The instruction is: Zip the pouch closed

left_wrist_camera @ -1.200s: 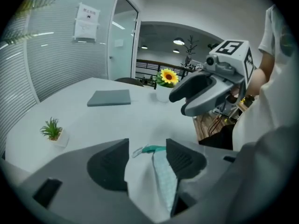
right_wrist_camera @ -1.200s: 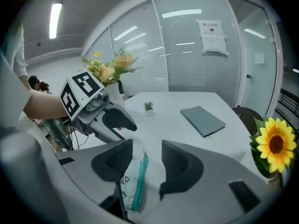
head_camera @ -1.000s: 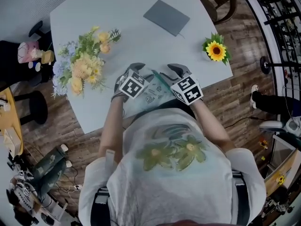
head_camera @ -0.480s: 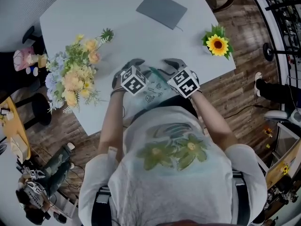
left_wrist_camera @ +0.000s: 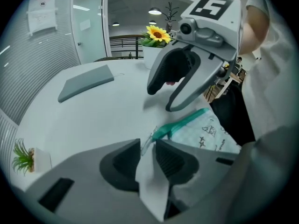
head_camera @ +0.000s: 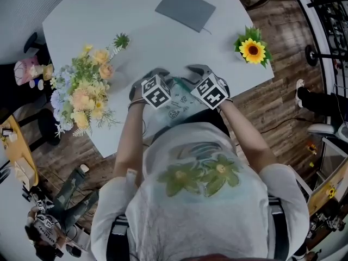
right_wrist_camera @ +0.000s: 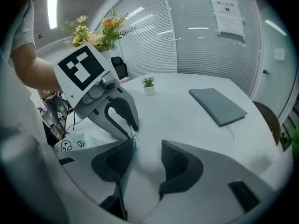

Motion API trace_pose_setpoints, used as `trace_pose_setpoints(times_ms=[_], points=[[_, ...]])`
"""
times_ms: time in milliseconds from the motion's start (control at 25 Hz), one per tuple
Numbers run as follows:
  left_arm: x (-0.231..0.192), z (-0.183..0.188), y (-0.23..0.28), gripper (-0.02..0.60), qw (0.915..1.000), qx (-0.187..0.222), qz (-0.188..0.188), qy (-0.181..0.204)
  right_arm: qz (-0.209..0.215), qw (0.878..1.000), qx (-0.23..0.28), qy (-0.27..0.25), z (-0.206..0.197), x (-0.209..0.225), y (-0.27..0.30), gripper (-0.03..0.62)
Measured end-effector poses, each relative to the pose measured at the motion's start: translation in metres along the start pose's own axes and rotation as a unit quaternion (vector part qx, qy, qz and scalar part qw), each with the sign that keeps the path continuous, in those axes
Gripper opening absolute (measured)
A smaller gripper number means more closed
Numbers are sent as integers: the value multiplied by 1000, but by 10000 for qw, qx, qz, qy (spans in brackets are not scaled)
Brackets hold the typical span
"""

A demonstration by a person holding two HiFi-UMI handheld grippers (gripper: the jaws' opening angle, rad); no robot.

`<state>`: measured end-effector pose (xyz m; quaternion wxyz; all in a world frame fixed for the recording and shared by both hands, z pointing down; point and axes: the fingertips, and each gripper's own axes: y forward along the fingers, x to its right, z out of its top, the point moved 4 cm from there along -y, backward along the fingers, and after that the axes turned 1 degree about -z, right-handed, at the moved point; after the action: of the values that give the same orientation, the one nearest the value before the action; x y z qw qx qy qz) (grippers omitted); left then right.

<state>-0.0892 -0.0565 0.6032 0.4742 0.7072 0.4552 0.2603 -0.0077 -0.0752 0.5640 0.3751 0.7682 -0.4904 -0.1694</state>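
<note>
left gripper (left_wrist_camera: 147,146) is clamped on the pouch (left_wrist_camera: 208,133) end fabric, just beside the teal zipper (left_wrist_camera: 181,124). reads as an anchor so the pouch won't slide when the slider gets pulled. right gripper (right_wrist_camera: 147,148) has its jaws apart, zipper tape lying against one pad, nothing pinched (can't clearly pick out the slider). pouch sits on the desk (head_camera: 136,31) at its near edge, between both grippers. my guess at the next move: right closes on the slider and draws along the tape, away from left.
</note>
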Motion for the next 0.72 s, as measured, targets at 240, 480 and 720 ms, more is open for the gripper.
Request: trace_pose_setpoints(times_ms=[240,480,720], points=[[0,-4,5,34,9997,-151,51,163,22,9991,-219,-366,3,1,10,204],[1,-4,5,28,9996,-147,56,230,100,9942,-471,-962,4,1,24,202],[0,-5,6,28,9999,-59,98,-27,329,9852,-711,-1527,1,-4,34,201]])
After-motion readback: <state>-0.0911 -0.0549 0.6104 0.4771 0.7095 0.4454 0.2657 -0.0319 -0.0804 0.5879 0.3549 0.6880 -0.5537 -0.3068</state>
